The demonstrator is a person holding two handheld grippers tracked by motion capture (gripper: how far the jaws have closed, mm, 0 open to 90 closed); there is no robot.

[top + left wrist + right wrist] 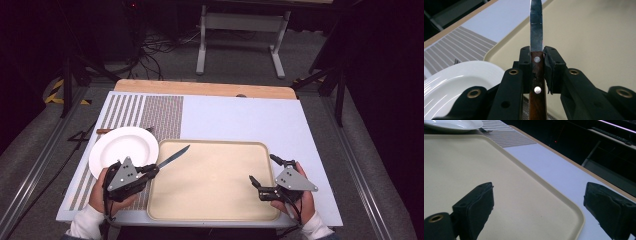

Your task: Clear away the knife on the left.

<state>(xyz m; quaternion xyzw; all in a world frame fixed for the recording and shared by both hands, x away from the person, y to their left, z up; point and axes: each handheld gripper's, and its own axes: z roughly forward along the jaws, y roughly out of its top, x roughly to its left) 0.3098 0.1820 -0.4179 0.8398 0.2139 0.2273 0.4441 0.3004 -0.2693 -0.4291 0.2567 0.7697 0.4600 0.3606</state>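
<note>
- From the high view you look forward and down across the whole table (235,117), from well above.
- Your left gripper view sits close behind its jaws, facing along the knife (536,32) over the tray (599,37).
- Your right gripper view looks low across that tray (461,162); both also share the white plate (454,124).
</note>
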